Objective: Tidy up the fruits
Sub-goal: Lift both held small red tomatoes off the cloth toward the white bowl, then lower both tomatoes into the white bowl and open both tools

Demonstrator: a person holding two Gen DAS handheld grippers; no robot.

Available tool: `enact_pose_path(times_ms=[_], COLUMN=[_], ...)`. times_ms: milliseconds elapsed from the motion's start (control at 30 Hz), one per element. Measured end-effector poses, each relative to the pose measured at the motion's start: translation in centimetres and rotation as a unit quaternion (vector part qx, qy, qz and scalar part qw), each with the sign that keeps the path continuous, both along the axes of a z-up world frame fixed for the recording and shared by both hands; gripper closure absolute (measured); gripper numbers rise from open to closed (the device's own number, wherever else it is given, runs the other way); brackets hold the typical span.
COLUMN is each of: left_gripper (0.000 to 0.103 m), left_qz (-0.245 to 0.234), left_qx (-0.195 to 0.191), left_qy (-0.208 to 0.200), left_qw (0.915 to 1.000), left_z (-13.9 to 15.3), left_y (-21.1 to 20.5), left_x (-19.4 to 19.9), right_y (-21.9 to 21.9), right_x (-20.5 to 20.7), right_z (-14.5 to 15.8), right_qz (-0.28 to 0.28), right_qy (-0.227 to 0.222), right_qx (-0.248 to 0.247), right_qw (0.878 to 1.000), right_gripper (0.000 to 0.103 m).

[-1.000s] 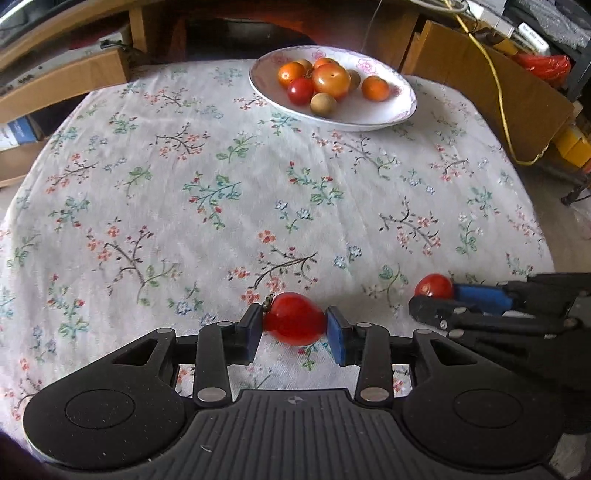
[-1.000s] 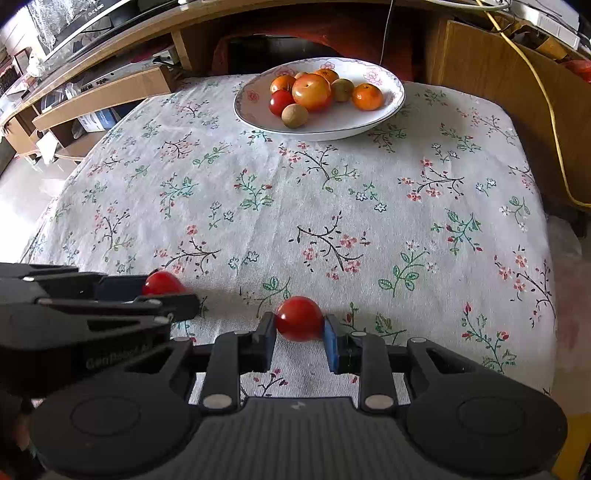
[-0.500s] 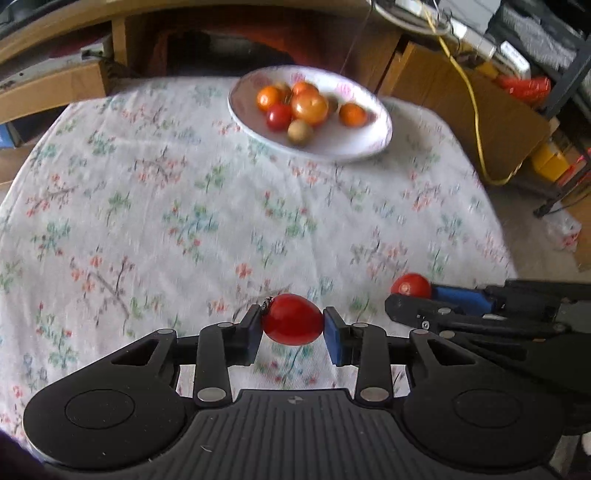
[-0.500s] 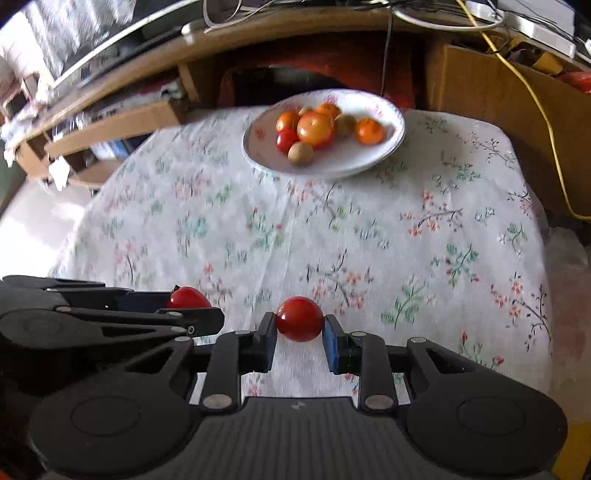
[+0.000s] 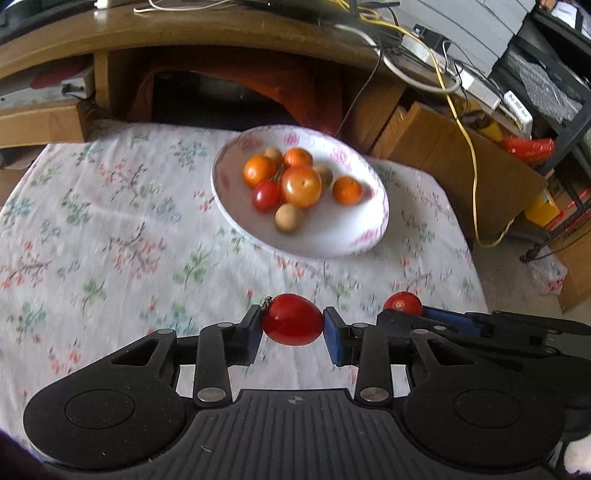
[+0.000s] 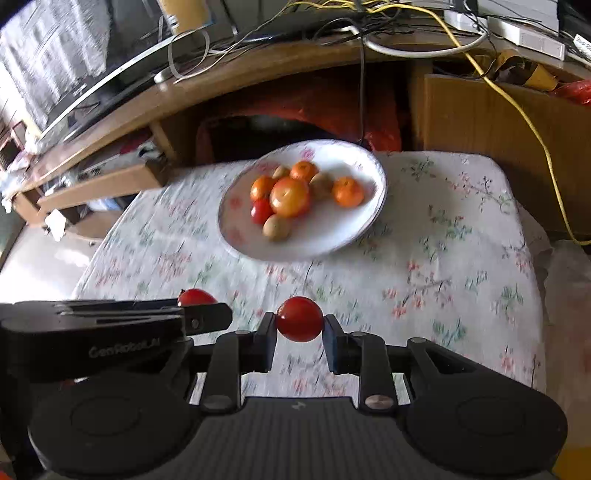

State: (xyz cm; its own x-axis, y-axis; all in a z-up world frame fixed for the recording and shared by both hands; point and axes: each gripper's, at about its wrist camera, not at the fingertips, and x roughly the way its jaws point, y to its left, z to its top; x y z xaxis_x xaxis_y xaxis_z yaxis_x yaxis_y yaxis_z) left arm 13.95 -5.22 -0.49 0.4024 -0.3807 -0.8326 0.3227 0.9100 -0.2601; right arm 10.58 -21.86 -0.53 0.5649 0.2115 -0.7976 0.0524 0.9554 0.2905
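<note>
My left gripper (image 5: 292,328) is shut on an oval red tomato (image 5: 291,324), held above the flowered tablecloth. My right gripper (image 6: 300,325) is shut on a rounder red tomato (image 6: 299,319); that same tomato (image 5: 402,302) peeks over the right gripper at the right of the left wrist view. The left gripper's tomato (image 6: 195,296) shows at the left of the right wrist view. Ahead lies a white plate (image 5: 354,236) with pink flowers, holding several fruits: oranges, a large orange-red fruit (image 5: 301,185), a small red tomato (image 5: 266,195) and brownish round ones. The same plate (image 6: 347,229) sits beyond the right gripper.
The tablecloth (image 5: 110,240) covers a table that ends just behind the plate. Beyond stand a wooden desk (image 5: 184,33), a cardboard box (image 5: 443,147) and a yellow cable (image 5: 469,147). The table's right edge (image 6: 532,236) drops off to the floor.
Both grippers have risen off the cloth with their tomatoes and moved forward toward the plate, which now appears closer and more central. Both stay shut.
</note>
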Motion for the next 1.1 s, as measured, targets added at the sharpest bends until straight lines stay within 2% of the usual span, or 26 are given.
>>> enact_pose_path(times_ms=[200,533,1100], left_gripper=[0.06,0.06,0.06], left_qz=[0.003,0.02,0.032], left_qx=[-0.007,-0.005,-0.006], left_qy=[-0.009,-0.01,-0.013], left_qw=[0.9999,0.9997,0.9994], left_z=[0.4,-0.7,-1.1], left_y=[-0.9,-1.7,-1.5], left_x=[2.2,5.9,7.0], right_y=[-1.1,-1.7,-1.9], right_x=[2.7,6.6,8.2], right_z=[0.1,-0.9,-1.5], right_qz=[-0.009,-0.016,-0.023], right_qy=[-0.009,-0.015,-0.031], right_qx=[0.006,0.001,0.014], right_qw=[1.0,1.0,0.999], right_gripper=[0.074,0.074,0.073])
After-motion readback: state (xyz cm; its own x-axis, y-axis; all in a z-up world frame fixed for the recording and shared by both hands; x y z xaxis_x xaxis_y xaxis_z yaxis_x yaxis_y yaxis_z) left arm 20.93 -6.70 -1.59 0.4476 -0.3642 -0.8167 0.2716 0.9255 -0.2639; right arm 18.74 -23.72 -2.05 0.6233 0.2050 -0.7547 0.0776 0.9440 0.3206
